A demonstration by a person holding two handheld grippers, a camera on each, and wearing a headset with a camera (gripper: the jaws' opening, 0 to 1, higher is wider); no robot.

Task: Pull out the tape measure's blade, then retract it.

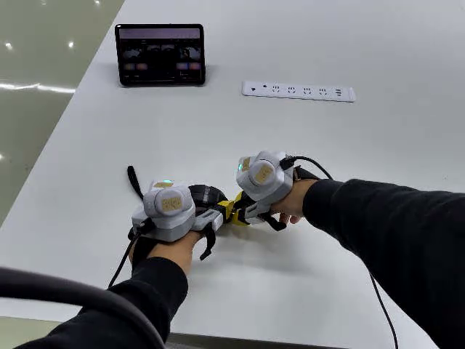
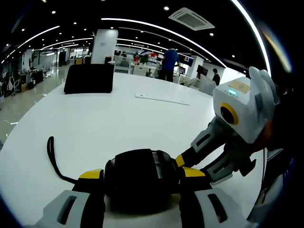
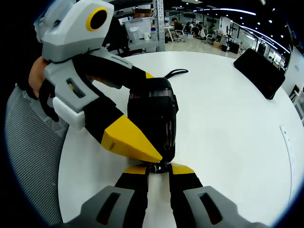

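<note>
Left gripper (image 2: 141, 173) grips with fingers (image 2: 90, 175) spread wide, facing the right gripper (image 3: 159, 168), whose fingers pinch nearly together

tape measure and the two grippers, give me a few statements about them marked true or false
1. The left gripper clamps the black tape measure between its jaws. True.
2. The right gripper hangs open, clear of the tape measure. False: its jaws are pinched on the blade tip at the case's mouth.
3. The power strip lies between the grippers. False: it lies far across the table, beside the tablet.
4. The tape measure's strap lies on the table. True.
</note>
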